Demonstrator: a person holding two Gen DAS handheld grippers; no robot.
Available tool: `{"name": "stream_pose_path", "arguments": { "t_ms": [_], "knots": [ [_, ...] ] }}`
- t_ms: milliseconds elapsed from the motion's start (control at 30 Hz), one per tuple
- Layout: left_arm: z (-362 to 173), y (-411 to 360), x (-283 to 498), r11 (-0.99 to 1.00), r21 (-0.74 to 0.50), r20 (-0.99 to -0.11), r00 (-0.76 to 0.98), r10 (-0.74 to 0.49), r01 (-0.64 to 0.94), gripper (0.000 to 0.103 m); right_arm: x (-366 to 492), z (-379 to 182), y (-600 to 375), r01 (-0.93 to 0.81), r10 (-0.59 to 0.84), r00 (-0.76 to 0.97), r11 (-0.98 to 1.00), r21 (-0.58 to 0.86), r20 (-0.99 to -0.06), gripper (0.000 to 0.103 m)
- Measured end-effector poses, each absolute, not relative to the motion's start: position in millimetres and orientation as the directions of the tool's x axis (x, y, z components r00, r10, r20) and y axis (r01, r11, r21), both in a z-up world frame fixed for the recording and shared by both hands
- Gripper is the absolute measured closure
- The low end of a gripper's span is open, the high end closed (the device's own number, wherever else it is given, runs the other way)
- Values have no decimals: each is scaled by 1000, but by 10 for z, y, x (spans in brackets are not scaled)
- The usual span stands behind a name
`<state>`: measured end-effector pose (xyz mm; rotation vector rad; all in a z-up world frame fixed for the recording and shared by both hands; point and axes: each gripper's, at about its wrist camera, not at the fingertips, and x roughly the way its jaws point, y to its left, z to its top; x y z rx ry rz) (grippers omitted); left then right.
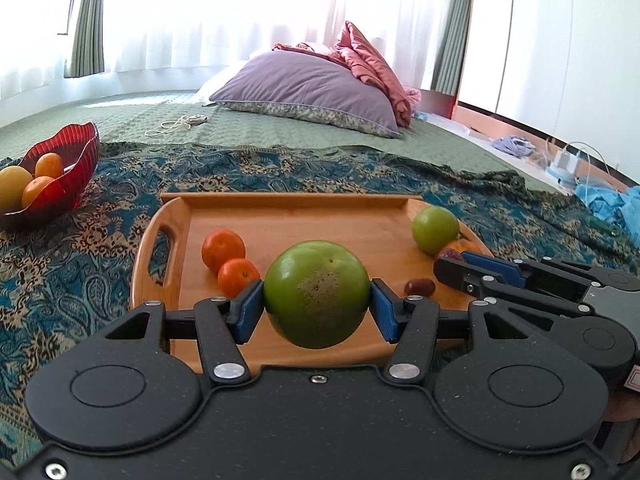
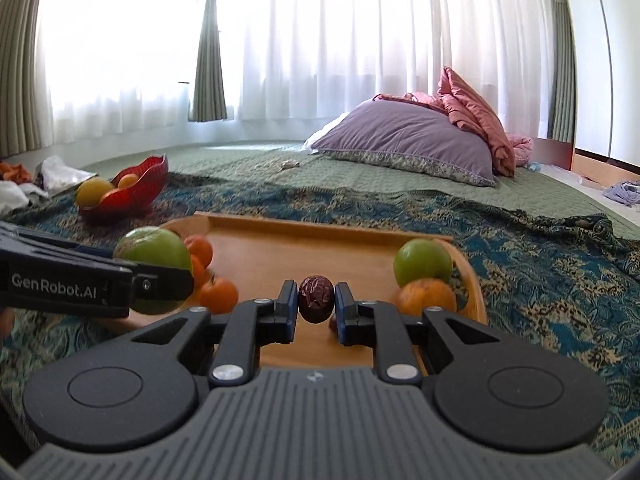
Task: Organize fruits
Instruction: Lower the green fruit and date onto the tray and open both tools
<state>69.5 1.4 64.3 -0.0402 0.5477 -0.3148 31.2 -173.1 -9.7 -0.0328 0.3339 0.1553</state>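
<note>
Left gripper (image 1: pixel 317 303): clamped on the big green fruit (image 1: pixel 317 294), lifted above the wooden tray (image 1: pixel 280 216).
Right gripper (image 2: pixel 316 300): pinching a dark red date (image 2: pixel 316 299), just right of the left one.
Ahead of the grippers: two oranges (image 1: pixel 230 262) left, small green fruit (image 1: pixel 435 230) right.
Red bowl (image 1: pixel 76 160): far left, already holding fruit.

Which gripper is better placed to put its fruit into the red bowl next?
Probably the left gripper: it holds the green apple, and the red bowl lies on its side; the right gripper is farther.
</note>
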Motion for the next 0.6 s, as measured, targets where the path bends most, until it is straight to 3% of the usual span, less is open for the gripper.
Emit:
{"name": "stream_pose_path", "arguments": {
  "t_ms": [600],
  "knots": [
    [703, -109, 1538, 962, -143, -528, 804, -273, 233, 49, 1007, 79, -1837, -86, 112, 927, 992, 88, -357, 79]
  ]
}}
